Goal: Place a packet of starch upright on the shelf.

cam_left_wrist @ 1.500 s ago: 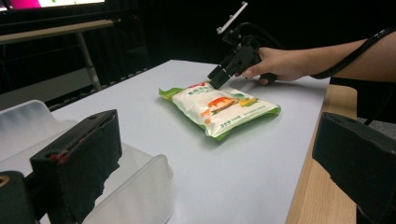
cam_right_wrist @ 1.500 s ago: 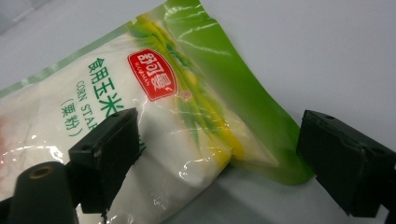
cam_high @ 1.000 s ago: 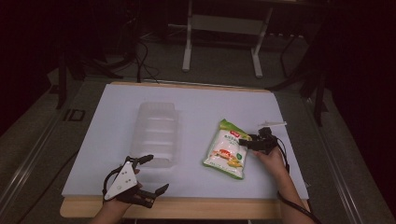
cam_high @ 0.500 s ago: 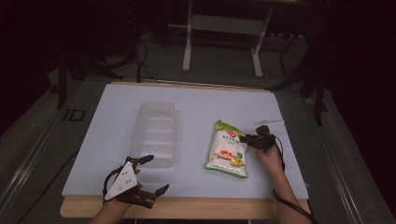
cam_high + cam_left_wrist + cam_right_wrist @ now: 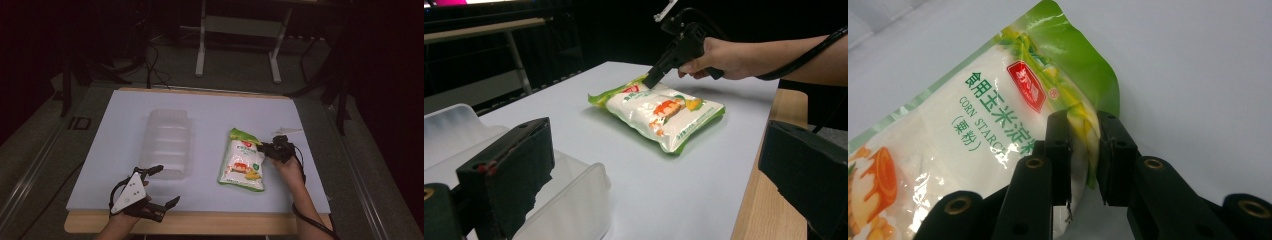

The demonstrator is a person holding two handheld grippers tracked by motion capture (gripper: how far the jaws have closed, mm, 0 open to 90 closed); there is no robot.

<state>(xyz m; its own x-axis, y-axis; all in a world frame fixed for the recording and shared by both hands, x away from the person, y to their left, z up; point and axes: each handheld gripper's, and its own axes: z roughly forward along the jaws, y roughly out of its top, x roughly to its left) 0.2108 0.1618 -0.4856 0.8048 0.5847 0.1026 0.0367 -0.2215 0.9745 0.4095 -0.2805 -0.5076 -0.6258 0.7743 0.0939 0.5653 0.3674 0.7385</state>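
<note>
Right gripper view, right claw point(image 5: 1083, 150): I see my two black jaws pinched on a fold of the corn starch bag point(image 5: 973, 115) near its green top corner, the yellow-green film gathered between the pads. The bag's white face carries green lettering and a red label, and it lies on the pale bench top point(image 5: 1198, 60).

High view: my right claw point(image 5: 264, 148) meets the bag point(image 5: 241, 162) at its upper right edge, the right hand point(image 5: 287, 162) just behind it, with the cable trailing down along the forearm. The bag lies flat on the right half of the bench point(image 5: 210, 105), its green end pointing away from me. A clear plastic container point(image 5: 167, 142) sits left of the bag and apart from it. A small pale strip point(image 5: 287, 131) lies on the bench beyond the right hand; I cannot tell what it is.

My left claw point(image 5: 164, 186) rests at the near left edge of the bench, jaws spread wide with nothing between them, the grey three-cornered plate on top, one jaw tip just beside the container's near end.

Left gripper view, left claw point(image 5: 664, 165): the jaws stand far apart, the container point(image 5: 559, 200) by the left jaw, the bag point(image 5: 659, 112) and the right claw point(image 5: 651, 80) farther off across the bench point(image 5: 704, 170)
</note>
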